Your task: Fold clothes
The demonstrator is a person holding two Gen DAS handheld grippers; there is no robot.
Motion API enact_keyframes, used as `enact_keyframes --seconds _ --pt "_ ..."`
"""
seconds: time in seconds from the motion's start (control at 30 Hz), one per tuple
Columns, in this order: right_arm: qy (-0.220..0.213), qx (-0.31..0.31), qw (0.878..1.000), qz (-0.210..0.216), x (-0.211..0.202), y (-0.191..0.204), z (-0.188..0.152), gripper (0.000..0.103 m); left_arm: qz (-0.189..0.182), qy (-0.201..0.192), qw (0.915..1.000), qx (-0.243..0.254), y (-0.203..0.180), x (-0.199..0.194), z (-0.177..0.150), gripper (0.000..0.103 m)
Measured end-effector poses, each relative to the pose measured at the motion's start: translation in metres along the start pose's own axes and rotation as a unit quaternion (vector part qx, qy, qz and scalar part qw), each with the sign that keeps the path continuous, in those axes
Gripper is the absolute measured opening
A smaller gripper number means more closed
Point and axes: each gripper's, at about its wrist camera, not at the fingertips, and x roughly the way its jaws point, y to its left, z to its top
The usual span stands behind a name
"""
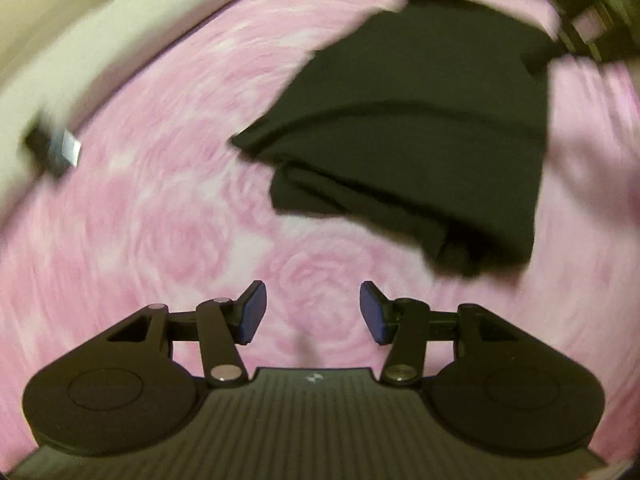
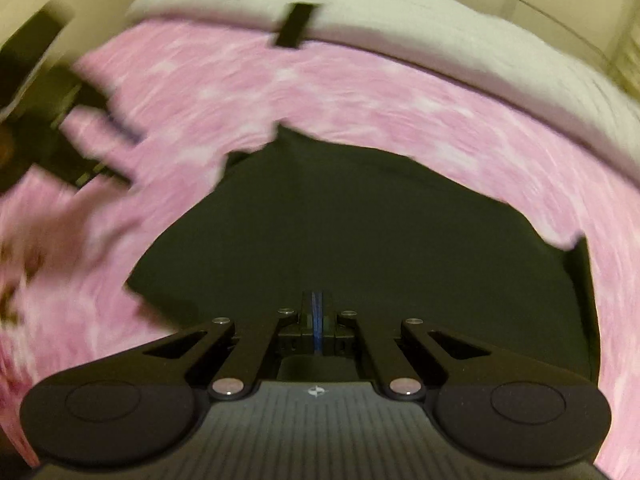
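Fingers of the left gripper [image 1: 313,312] are standing apart over the pink rose-patterned bedspread [image 1: 140,220], gripping nothing. Right gripper [image 2: 317,320] fingers are pressing together above the dark garment [image 2: 360,220], which is lying partly folded on that bedspread.

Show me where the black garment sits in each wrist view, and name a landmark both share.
Left wrist: black garment upper right, beyond the open left gripper.
Right wrist: garment centre, directly ahead of the shut right gripper.
Shared landmark: pink rose sheet.
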Motion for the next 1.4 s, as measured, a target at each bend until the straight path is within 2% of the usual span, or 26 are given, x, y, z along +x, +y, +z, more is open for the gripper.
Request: enact_keyframes --seconds 0.07,0.1,0.13,0.17,0.23,0.37,0.43,0.47,0.53,0.6,0.63,0.7,0.8,0.9,0.97,1.03,1.13,1.2,1.3,1.33,1.4 --pt "0.011 -0.034 0.999 0.007 0.009 0.025 -0.005 0.004 0.008 -0.012 0.9954 0.094 -0.008 0.014 -0.001 0.047" --pt "0.014 -0.045 0.999 0.01 0.012 0.036 -0.007 0.015 0.007 -0.013 0.9934 0.114 -0.007 0.022 -0.001 0.047" --pt "0.018 -0.054 0.998 0.013 0.016 0.047 -0.009 0.037 0.005 -0.013 0.9914 0.13 -0.005 0.03 0.0 0.047" --pt "0.019 -0.059 0.998 0.015 0.018 0.059 -0.011 0.044 0.003 -0.017 0.9902 0.138 -0.001 0.037 0.003 0.047" --pt "0.012 -0.066 0.997 0.024 0.02 0.079 -0.015 0.048 0.01 -0.032 0.9842 0.174 0.002 0.047 0.008 0.047" --pt "-0.008 -0.082 0.996 0.02 0.029 0.118 -0.011 0.055 -0.005 -0.067 0.9635 0.259 -0.003 0.061 0.018 0.047" --pt "-0.017 -0.101 0.995 0.003 0.037 0.134 -0.006 0.055 -0.009 -0.085 0.9485 0.305 -0.008 0.066 0.022 0.047" --pt "-0.021 -0.106 0.994 -0.003 0.041 0.141 -0.003 0.055 -0.009 -0.094 0.9447 0.314 -0.008 0.067 0.024 0.047" --pt "-0.021 -0.103 0.994 -0.01 0.048 0.146 0.003 0.05 -0.019 -0.108 0.9466 0.303 -0.002 0.068 0.03 0.05" --pt "-0.012 -0.084 0.996 -0.016 0.057 0.142 0.01 0.032 -0.028 -0.109 0.9498 0.292 0.004 0.069 0.036 0.054" --pt "-0.006 -0.067 0.998 -0.017 0.06 0.137 0.013 0.02 -0.03 -0.11 0.9491 0.294 0.005 0.068 0.037 0.055" --pt "0.004 -0.035 0.999 -0.015 0.063 0.126 0.018 0.011 -0.033 -0.111 0.9464 0.302 0.007 0.066 0.037 0.055" --pt "0.006 -0.009 1.0 -0.01 0.059 0.115 0.02 0.007 -0.034 -0.113 0.9426 0.313 0.007 0.063 0.036 0.055" --pt "-0.019 -0.021 1.0 0.009 0.038 0.123 0.025 0.008 -0.025 -0.118 0.9409 0.317 0.009 0.06 0.032 0.057" --pt "-0.018 -0.018 1.0 0.018 0.034 0.128 0.025 0.008 -0.015 -0.119 0.9378 0.326 0.009 0.062 0.027 0.058" --pt "-0.002 -0.007 1.0 0.019 0.039 0.129 0.019 0.008 -0.01 -0.115 0.9309 0.347 0.006 0.067 0.023 0.059" --pt "0.012 -0.01 1.0 0.019 0.045 0.132 0.01 0.008 0.001 -0.125 0.9126 0.389 -0.001 0.072 0.015 0.06" --pt "0.015 -0.01 1.0 0.021 0.047 0.131 0.007 0.009 0.012 -0.133 0.8992 0.417 -0.007 0.076 0.012 0.061" --pt "0.015 -0.012 1.0 0.024 0.048 0.128 0.008 0.012 0.033 -0.153 0.8739 0.46 -0.013 0.084 0.007 0.066" --pt "0.014 -0.017 0.999 0.023 0.048 0.129 0.007 0.016 0.035 -0.157 0.8676 0.47 -0.014 0.087 0.007 0.066" --pt "0.013 -0.028 0.999 0.024 0.046 0.132 0.005 0.036 0.031 -0.161 0.8584 0.486 -0.014 0.091 0.01 0.066"
